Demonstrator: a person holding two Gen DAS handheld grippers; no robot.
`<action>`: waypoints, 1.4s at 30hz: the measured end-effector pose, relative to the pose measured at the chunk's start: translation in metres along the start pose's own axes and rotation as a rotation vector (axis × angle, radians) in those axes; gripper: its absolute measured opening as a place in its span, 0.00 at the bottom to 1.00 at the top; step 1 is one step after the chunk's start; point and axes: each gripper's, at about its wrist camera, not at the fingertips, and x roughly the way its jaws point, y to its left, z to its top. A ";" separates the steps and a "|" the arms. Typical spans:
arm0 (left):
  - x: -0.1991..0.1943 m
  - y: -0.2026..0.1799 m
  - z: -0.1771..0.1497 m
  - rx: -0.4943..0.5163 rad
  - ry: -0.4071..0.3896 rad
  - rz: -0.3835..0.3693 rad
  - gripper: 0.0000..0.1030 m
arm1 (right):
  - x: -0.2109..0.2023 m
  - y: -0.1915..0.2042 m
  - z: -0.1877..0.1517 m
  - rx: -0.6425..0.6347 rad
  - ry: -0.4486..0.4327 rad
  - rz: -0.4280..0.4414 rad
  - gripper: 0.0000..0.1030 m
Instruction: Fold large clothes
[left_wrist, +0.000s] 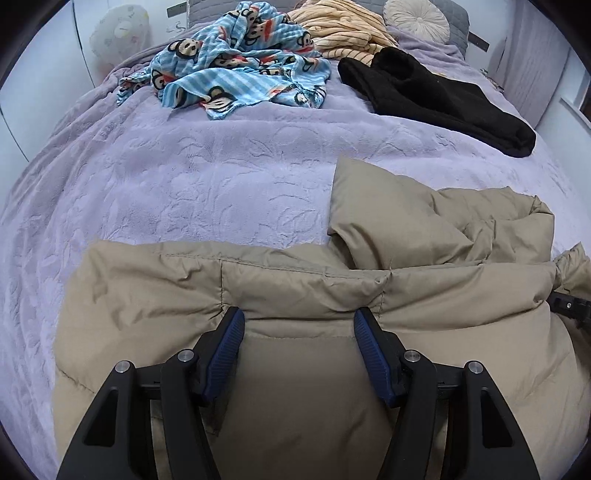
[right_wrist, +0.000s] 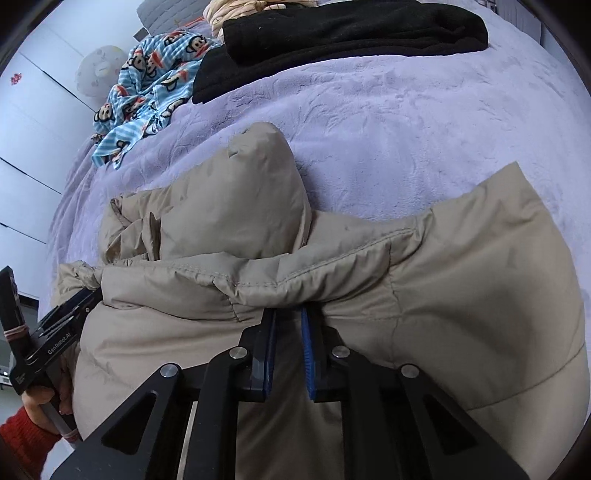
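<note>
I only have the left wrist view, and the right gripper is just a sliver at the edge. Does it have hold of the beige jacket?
Observer: Yes. The right gripper is nearly shut, pinching a fold of the beige jacket.
Operator: What's beyond that grip, on its far side?
Observer: More jacket, spread over the purple blanket and ending in a corner.
Operator: And what's behind my camera?
Observer: A hand in a red sleeve holds the left gripper.

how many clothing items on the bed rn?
4: tan puffer jacket nearest, under both grippers; black garment far right; blue monkey-print piece far left; striped yellow one behind. More may be hidden.
</note>
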 end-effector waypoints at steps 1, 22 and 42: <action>-0.008 0.004 0.000 0.012 -0.011 0.004 0.63 | -0.006 0.001 0.001 -0.013 0.005 -0.007 0.12; 0.018 0.089 0.000 -0.107 0.029 0.153 0.74 | -0.007 -0.103 0.019 0.198 -0.034 -0.145 0.04; -0.106 0.066 -0.095 -0.119 0.146 0.108 0.74 | -0.118 -0.047 -0.135 0.315 -0.072 -0.020 0.37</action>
